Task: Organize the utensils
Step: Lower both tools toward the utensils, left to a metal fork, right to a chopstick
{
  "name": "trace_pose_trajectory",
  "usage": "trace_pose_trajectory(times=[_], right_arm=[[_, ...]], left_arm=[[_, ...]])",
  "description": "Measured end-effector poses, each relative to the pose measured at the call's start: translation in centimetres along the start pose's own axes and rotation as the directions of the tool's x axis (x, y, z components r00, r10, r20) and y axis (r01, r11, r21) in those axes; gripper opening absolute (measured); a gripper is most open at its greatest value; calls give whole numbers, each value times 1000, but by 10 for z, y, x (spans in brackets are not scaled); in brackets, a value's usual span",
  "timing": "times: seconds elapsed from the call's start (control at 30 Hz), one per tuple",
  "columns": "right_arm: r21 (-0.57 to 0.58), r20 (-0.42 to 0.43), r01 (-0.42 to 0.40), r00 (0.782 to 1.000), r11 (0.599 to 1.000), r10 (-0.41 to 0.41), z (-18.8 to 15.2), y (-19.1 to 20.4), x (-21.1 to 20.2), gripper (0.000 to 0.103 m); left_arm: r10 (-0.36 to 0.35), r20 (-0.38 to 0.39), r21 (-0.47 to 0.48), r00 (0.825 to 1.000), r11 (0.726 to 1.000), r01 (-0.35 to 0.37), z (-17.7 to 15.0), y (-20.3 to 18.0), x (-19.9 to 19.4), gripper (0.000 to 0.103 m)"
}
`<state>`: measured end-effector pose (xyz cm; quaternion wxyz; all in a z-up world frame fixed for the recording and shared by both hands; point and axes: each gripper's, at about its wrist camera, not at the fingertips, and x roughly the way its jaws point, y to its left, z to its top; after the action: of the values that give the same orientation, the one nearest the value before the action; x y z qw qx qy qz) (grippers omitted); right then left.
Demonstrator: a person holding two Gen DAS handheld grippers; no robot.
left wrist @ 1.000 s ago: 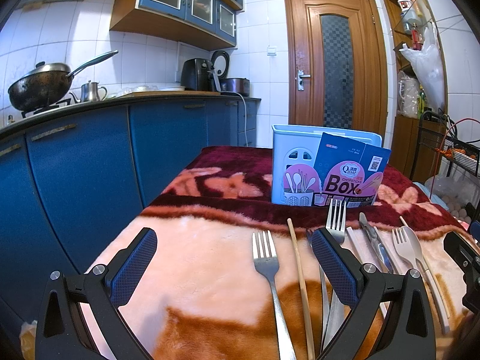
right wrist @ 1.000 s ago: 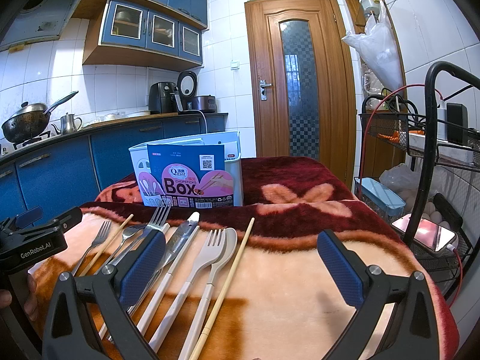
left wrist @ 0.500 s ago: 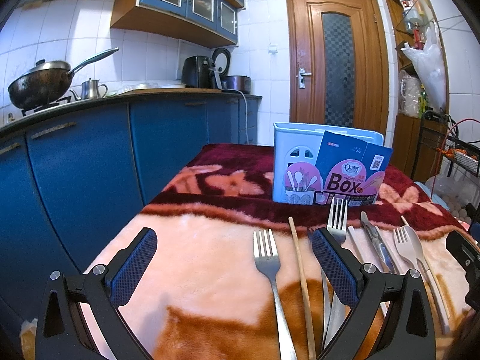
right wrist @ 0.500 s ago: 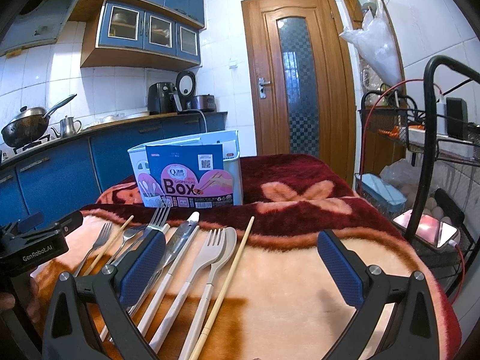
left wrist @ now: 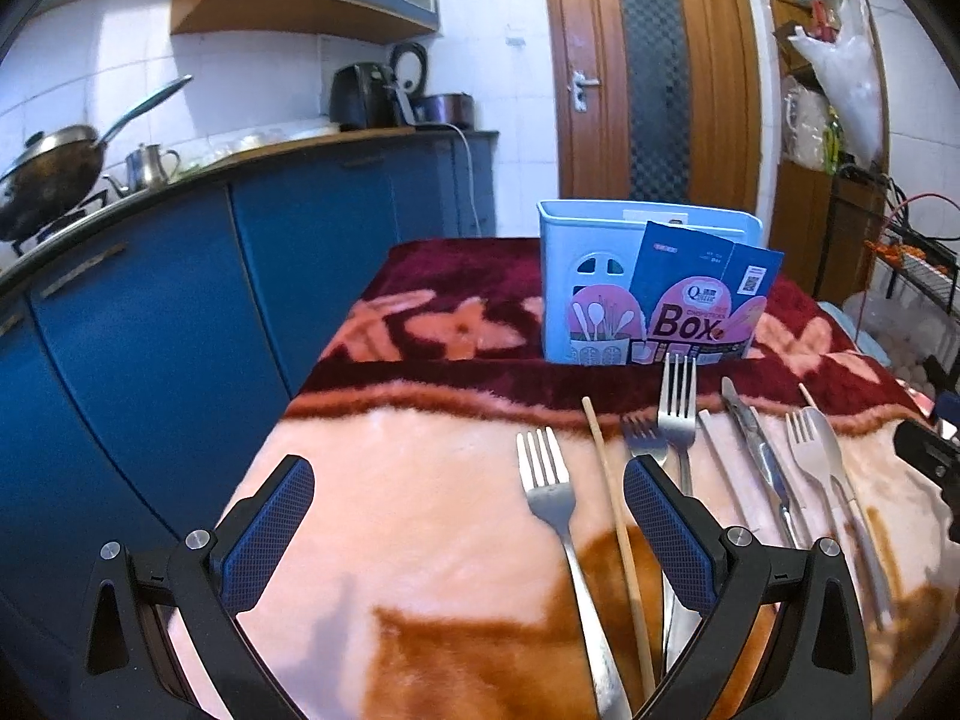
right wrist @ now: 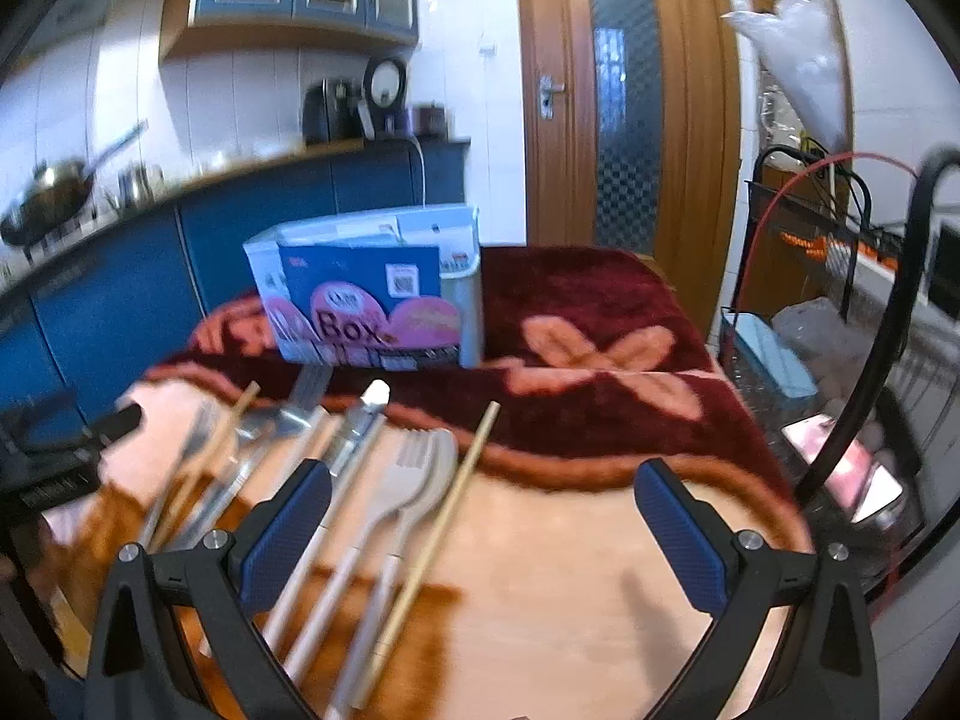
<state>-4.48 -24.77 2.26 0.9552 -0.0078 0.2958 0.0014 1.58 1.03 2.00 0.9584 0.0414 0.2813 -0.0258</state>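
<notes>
A light blue utensil box with a "Box" label stands on the blanket behind a row of utensils; it also shows in the right wrist view. Steel forks, a wooden chopstick, a knife and a cream fork and spoon lie side by side. My left gripper is open above the leftmost fork and chopstick. My right gripper is open above a second chopstick, next to the cream fork.
The table carries a pink, orange and maroon blanket. Blue kitchen cabinets run along the left. A wire rack with clutter and a phone stand close on the right. A wooden door is behind.
My right gripper has moved forward and tilted over the utensils, with motion blur. My left gripper's view has shifted only slightly. Both stay open.
</notes>
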Motion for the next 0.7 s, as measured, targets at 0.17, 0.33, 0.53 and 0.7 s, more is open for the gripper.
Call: trace_pose_trajectory(times=[0.17, 0.33, 0.53, 0.7], right_arm=[[1, -170, -46, 984, 999, 46, 9, -9, 14, 91], [37, -348, -120, 929, 992, 126, 11, -8, 31, 66], [47, -476, -129, 869, 991, 136, 16, -6, 47, 64], [18, -540, -132, 833, 991, 121, 20, -4, 56, 56]], left_arm=[[-32, -81, 86, 996, 996, 39, 16, -2, 2, 103], [-76, -211, 123, 974, 987, 104, 24, -7, 11, 102], [-62, -335, 161, 940, 979, 122, 29, -15, 25, 90], [-133, -476, 142, 869, 964, 226, 23, -25, 42, 71]])
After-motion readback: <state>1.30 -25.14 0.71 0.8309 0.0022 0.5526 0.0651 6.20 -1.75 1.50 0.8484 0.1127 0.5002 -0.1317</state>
